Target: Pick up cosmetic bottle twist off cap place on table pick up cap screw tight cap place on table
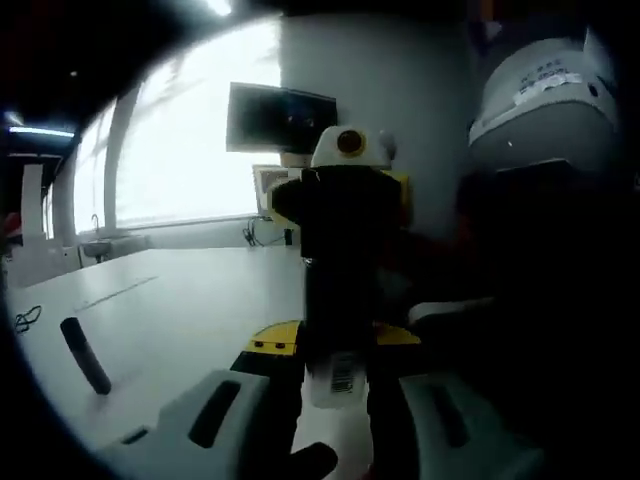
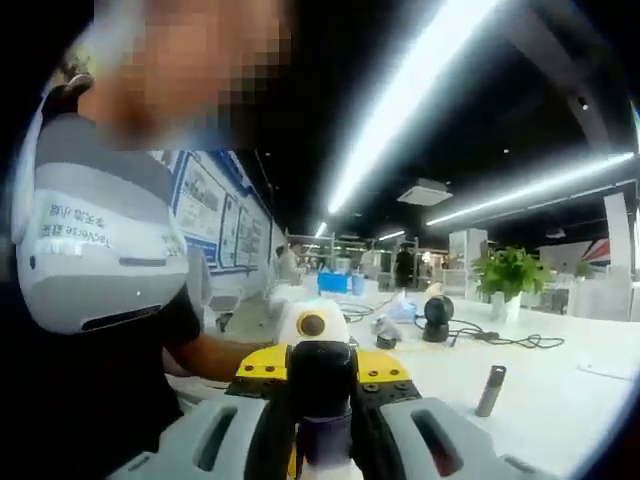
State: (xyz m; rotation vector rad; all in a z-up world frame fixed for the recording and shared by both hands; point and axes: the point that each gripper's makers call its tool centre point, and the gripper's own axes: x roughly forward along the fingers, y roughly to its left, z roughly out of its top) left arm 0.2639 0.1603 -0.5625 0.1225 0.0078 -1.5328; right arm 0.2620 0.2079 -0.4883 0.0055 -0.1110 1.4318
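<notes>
You have the cosmetic bottle held off the surface between both tools: your left tool is closed on its lower, labelled body, and your right tool is closed on its dark cap from the opposite side. This looks like the twisting step, though loosening or tightening can't be told apart. Next, keep the body still and turn only the cap end.

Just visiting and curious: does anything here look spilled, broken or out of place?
Nothing looks spilled or damaged. The left tool and the right tool both grip one dark bottle between them, above the white table. A small dark stick stands tilted on the table; whether it belongs there is unclear.
</notes>
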